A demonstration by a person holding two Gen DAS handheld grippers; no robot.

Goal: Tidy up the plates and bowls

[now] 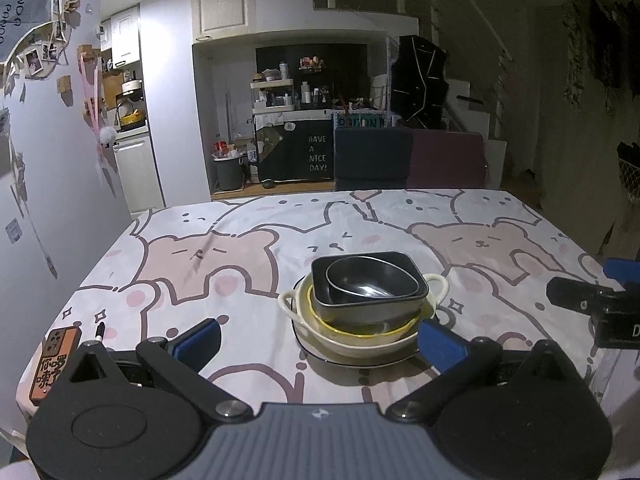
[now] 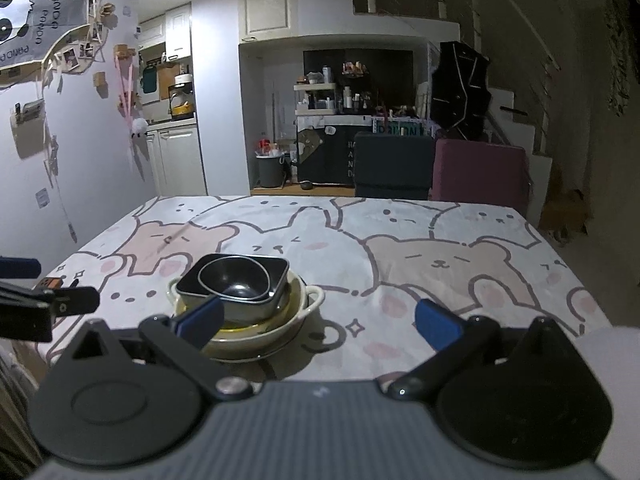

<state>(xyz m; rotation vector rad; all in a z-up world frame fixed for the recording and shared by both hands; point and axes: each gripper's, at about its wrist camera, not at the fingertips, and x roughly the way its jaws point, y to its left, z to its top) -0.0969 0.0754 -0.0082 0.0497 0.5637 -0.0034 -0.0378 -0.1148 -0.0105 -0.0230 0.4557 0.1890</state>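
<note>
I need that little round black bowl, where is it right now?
The round black bowl sits nested inside the black square dish, topping the stack on the cream handled bowl, mid-table in both wrist views.

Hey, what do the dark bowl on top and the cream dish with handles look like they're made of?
The dark bowl looks like glazed ceramic or melamine; its inside shows glossy glints, but the look leaves it open. The cream dish with handles looks like glazed stoneware, with a thick rounded rim, moulded loop handles and a soft sheen.
</note>
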